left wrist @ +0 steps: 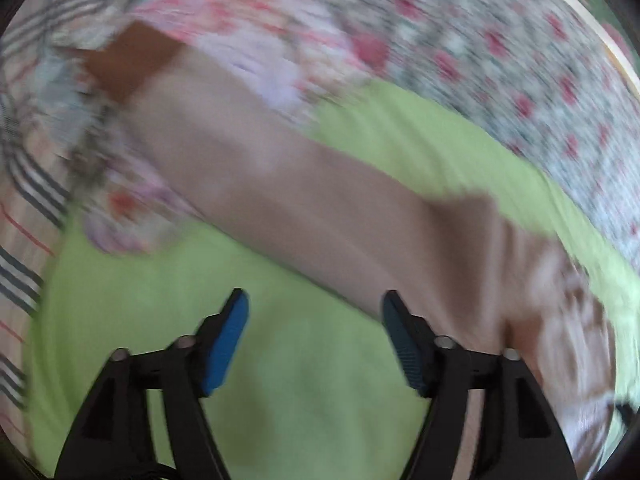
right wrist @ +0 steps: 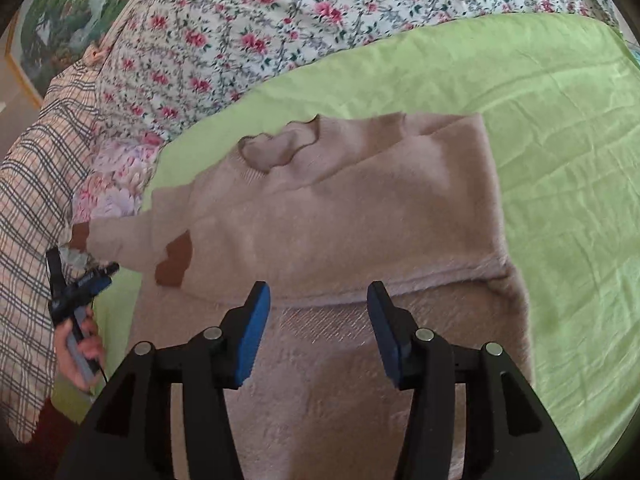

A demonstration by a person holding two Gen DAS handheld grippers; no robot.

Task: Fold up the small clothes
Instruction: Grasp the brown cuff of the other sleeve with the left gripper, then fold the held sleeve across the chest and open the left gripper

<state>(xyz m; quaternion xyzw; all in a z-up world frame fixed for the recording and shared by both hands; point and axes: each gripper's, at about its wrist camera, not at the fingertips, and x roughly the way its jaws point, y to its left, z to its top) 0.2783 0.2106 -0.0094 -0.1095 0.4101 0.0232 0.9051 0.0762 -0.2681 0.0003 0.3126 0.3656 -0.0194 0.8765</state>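
One sweater (right wrist: 320, 216) is lying out here, pinkish-beige, and it is showing two brown patches: one (right wrist: 174, 264) on the body, one (right wrist: 79, 236) at the sleeve end. One green sheet (right wrist: 560, 160) is spreading beneath it. One flowered cover (right wrist: 280, 20) is running along behind, and one checked cloth (right wrist: 36, 184) is bunching at the side. One more flowery piece (right wrist: 116, 184), paler with big blooms, is sitting between them. Two grippers are working: the right gripper (right wrist: 318, 328) and the left gripper (left wrist: 316, 340), each showing two blue pads. One framed picture (right wrist: 48, 20) is peeking in at the corner.
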